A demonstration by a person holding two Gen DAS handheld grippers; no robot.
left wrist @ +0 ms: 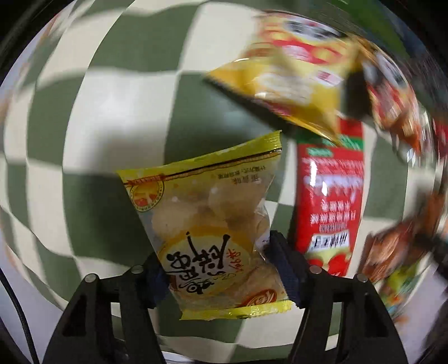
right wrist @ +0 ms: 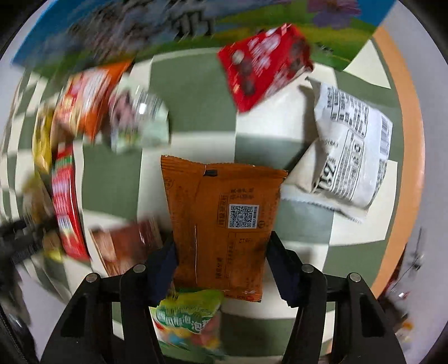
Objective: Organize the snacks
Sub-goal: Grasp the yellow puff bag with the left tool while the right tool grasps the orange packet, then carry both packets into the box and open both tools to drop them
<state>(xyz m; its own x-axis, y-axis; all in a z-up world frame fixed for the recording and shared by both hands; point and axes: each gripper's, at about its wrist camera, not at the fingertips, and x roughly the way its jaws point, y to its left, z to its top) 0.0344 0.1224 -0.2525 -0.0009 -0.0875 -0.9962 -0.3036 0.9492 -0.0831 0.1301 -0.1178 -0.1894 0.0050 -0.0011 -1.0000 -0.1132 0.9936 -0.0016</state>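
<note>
In the left wrist view a yellow, partly clear snack packet (left wrist: 212, 224) stands between my fingers over the green and white checked cloth (left wrist: 112, 112). My left gripper (left wrist: 217, 252) is shut on it, with both dark pads pressed into its sides. In the right wrist view an orange packet (right wrist: 224, 218) with a QR code lies flat on the cloth (right wrist: 196, 92). My right gripper (right wrist: 221, 240) is shut on it, with a pad against each long edge. A green packet (right wrist: 187, 316) lies partly under the orange packet's near end.
Right of the left gripper lie a red packet (left wrist: 330, 207), a blurred yellow bag (left wrist: 294, 72) and brown packets (left wrist: 392, 246). Around the right gripper lie a red packet (right wrist: 263, 64), a white packet (right wrist: 352, 151), a brown one (right wrist: 126, 246) and a colourful box (right wrist: 168, 25).
</note>
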